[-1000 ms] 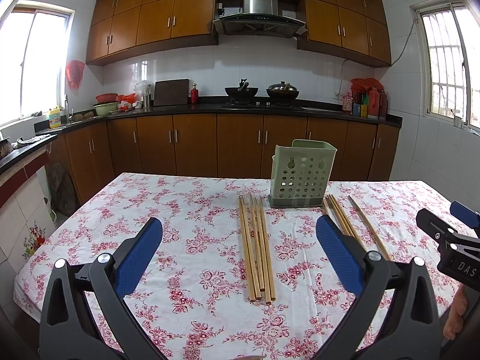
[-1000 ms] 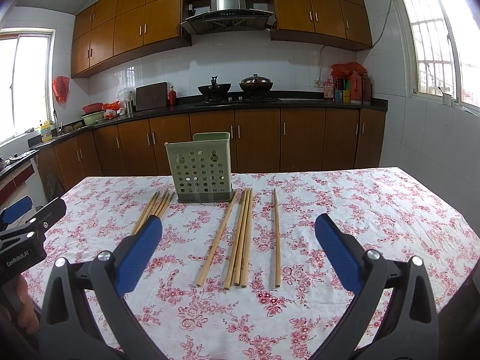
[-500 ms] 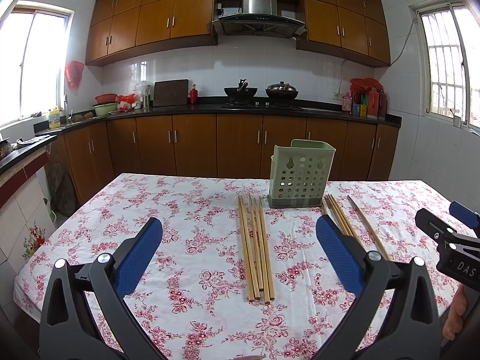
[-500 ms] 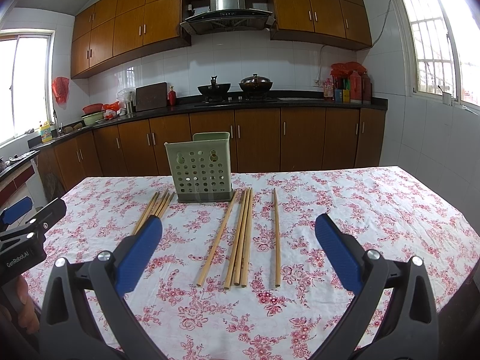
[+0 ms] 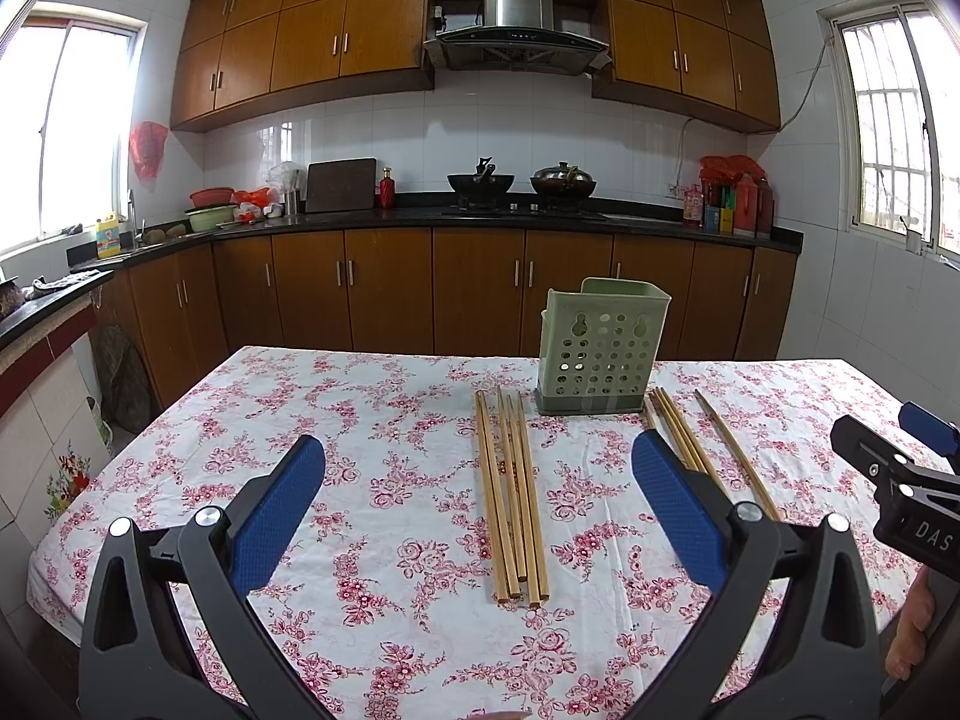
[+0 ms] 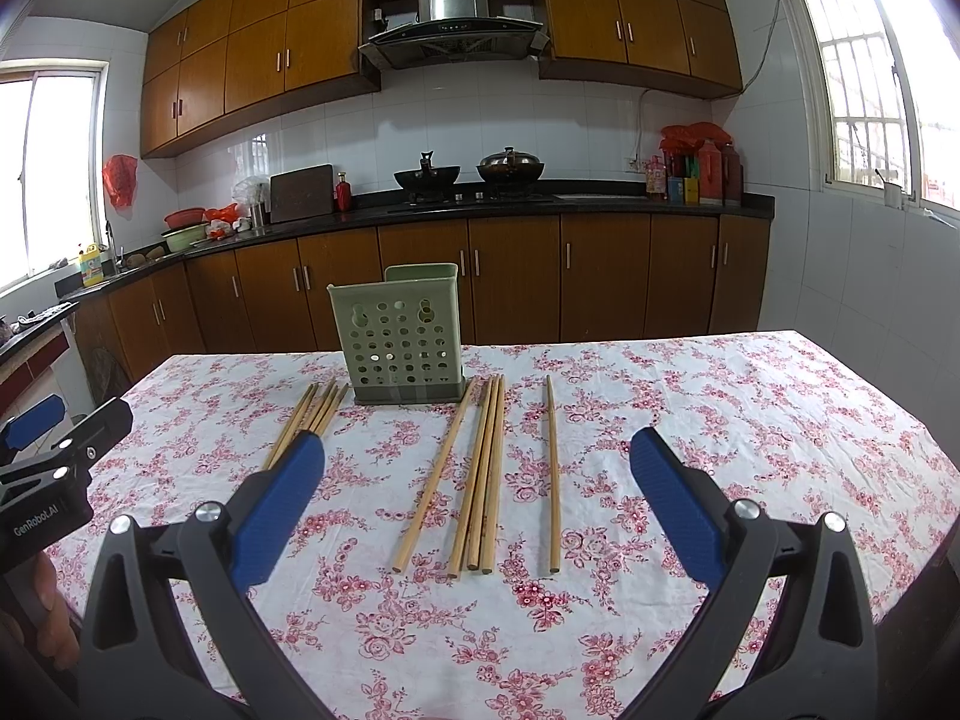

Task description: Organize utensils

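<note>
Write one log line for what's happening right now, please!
stage: not started | left gripper: open, empty | right gripper: open, empty | chopsticks: flat on tablecloth | green holder: upright

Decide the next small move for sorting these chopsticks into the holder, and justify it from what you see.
Probably lower the right gripper onto the lone chopstick. Both grippers are open and empty, the green holder looks empty, and that stick lies apart from the rest, so it is easiest to pinch cleanly.
</note>
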Action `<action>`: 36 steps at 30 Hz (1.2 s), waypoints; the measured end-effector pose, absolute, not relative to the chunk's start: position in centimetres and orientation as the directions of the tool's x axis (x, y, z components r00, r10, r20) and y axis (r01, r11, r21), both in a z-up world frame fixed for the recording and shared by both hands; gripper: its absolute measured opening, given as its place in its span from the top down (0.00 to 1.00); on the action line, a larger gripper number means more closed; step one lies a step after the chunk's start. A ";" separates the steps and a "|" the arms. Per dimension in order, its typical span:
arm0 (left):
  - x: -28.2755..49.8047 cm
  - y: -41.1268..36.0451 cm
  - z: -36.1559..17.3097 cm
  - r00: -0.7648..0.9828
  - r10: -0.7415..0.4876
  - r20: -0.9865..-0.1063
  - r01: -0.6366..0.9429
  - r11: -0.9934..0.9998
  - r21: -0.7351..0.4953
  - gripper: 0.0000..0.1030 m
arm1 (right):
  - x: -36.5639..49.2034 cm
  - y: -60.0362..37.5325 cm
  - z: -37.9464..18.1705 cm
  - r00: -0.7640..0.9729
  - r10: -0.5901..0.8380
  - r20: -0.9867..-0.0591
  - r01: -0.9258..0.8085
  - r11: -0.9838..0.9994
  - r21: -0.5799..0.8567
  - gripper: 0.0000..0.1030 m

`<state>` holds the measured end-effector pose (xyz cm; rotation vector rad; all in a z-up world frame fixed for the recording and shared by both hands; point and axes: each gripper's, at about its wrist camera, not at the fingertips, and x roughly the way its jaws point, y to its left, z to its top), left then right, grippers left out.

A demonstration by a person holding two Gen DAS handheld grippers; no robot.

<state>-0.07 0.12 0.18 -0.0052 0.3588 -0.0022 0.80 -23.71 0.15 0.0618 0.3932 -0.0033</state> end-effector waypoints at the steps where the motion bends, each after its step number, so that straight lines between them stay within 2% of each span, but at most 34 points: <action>1: -0.1 0.1 0.2 0.936 -0.003 -0.351 0.001 1.000 -0.006 0.02 | 0.8 -23.7 0.1 0.924 0.009 -0.383 0.015 0.998 0.060 0.04; 29: 0.0 0.0 0.1 0.935 -0.003 -0.355 0.002 1.000 -0.004 0.02 | 0.9 -23.9 0.0 0.923 0.009 -0.384 0.015 0.998 0.062 0.04; 34: 0.4 -0.1 -0.4 0.925 0.004 -0.380 -0.009 1.000 -0.013 0.02 | 1.5 -24.4 -0.5 0.911 0.007 -0.412 0.027 0.997 0.076 0.04; 36: 1.4 0.3 -1.6 0.909 0.007 -0.417 -0.019 0.999 -0.026 0.02 | 2.2 -24.9 -1.0 0.897 -0.003 -0.443 0.046 0.995 0.087 0.04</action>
